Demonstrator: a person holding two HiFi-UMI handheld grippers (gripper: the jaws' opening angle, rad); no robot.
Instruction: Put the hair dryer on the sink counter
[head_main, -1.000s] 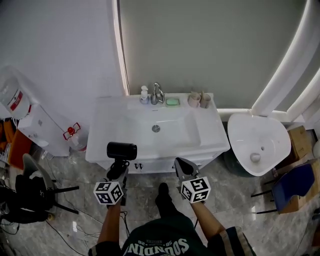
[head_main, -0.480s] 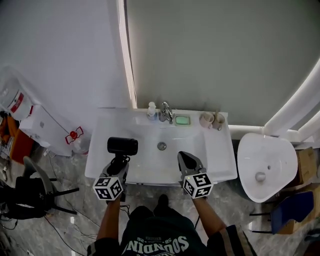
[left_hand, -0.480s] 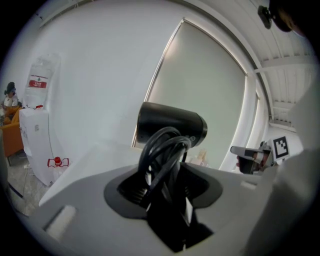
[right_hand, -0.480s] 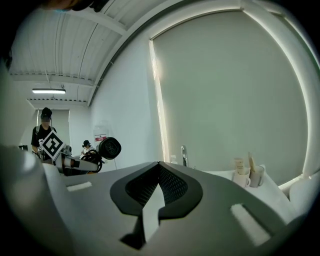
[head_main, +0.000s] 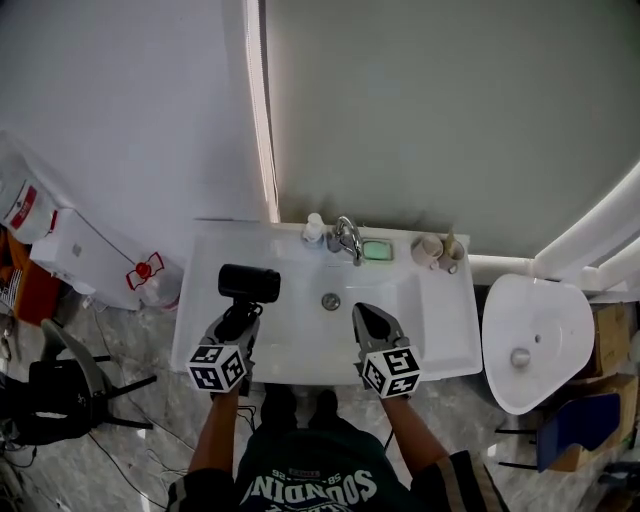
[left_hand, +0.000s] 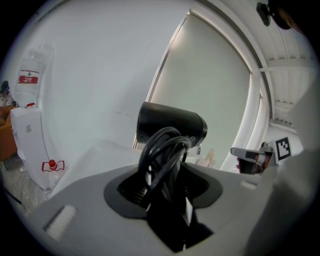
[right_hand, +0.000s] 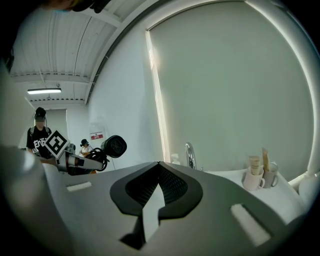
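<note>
**Hair dryer (head_main: 249, 283) held over the left side of the sink counter (head_main: 203, 262)**

The left gripper (head_main: 239, 320) is clamped on the handle of the black hair dryer, and the dryer's barrel lies crosswise above its jaws. The dryer's black cord (left_hand: 161, 150) is wound in loops round the handle, right where the jaws grip. From the head view, the dryer hangs over the white left part of the counter, beside the basin (head_main: 300, 305), and is not set down on it.

The right gripper (head_main: 367, 321) has its jaws closed together with nothing between them. It is over the front right of the basin, near the drain (head_main: 331, 301).

The other things on the counter stand in a row along its back edge, apart from the dryer. They are a small soap bottle (head_main: 314, 229), a chrome faucet (head_main: 347, 238), a green soap dish (head_main: 376, 250) and two cups (head_main: 428, 249). A large grey mirror panel (head_main: 450, 110) with a lit edge rises behind them.

A water dispenser (head_main: 75, 255) stands against the wall to the left of the counter, with a black chair (head_main: 55, 385) nearer the person. To the right, just beside the counter's end, is a white bowl-shaped fixture (head_main: 530, 335), with a cardboard box (head_main: 612, 330) past it.
</note>
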